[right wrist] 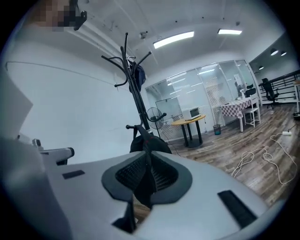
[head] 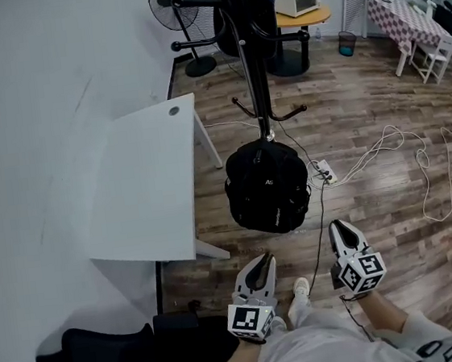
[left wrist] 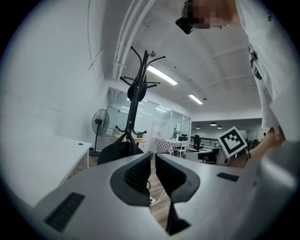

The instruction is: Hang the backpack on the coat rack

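Already the black backpack (head: 267,186) hangs by its top from one of the low hooks of the dark coat rack (head: 255,67), close against the pole. The steep head view does not show whether its bottom rests on the wooden floor. A white desk (head: 153,184) stands just to its left. White cables (head: 384,146) and a power strip (head: 327,175) lie on the floor to its right.

Both grippers are held low near the person's body, well apart from the bag. The left gripper (head: 260,270) has its jaws only a thin slit apart, with nothing between them. The right gripper (head: 342,234) has its jaw tips meeting and is also empty (the dark shape beyond them in its own view is the bag and pole further off, not something held).

Judging from this, the hanging itself looks done, and the step in hand is to leave the bag settled. To do that well, keep both grippers away from the bag and the pole, so nothing nudges the loop off the short hook. Check that the loop sits deep in the hook's curve rather than near its tip, which these views are too distant to show. A loaded bag on one low hook could pull a light stand over, so look for any lean, and mind the cables underfoot
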{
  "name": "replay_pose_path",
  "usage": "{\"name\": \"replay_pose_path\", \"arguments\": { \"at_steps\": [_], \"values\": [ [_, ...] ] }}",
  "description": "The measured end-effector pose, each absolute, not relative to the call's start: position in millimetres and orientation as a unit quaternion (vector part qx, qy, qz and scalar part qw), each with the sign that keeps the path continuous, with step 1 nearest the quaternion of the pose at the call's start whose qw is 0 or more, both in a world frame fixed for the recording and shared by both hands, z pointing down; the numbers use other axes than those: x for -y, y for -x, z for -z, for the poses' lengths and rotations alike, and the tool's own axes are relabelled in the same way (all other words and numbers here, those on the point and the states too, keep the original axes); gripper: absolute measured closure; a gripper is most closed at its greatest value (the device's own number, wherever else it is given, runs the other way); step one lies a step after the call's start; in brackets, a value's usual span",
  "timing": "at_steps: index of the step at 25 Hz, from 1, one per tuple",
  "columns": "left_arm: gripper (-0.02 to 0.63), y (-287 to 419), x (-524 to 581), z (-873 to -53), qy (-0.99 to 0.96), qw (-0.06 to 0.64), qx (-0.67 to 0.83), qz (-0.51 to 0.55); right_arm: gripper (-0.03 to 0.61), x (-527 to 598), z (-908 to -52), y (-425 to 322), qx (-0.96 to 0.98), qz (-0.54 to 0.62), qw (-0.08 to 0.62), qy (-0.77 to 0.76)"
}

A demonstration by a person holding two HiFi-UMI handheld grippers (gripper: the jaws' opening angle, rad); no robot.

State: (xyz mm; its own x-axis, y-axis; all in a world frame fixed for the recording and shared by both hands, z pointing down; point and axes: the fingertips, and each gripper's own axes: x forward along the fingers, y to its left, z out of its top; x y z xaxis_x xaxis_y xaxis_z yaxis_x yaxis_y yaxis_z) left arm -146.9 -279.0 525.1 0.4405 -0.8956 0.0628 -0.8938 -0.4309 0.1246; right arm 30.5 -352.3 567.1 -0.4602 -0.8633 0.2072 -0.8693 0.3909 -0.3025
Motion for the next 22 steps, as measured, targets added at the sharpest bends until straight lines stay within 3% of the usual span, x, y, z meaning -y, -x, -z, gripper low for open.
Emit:
{"name": "replay_pose_path", "arguments": {
  "at_steps": [5,22],
  "values": [
    [0.576,166,229,-504,-0.849,0.042,0.527,0.01,0.535,290,-566,-21,0.83,-0.183,0.017,-0.527],
    [0.577,169,115,-491,-0.88,0.048,0.471,0.035,0.535,155,-527,-35,0.8,-0.136,0.028,-0.584]
  ]
}}
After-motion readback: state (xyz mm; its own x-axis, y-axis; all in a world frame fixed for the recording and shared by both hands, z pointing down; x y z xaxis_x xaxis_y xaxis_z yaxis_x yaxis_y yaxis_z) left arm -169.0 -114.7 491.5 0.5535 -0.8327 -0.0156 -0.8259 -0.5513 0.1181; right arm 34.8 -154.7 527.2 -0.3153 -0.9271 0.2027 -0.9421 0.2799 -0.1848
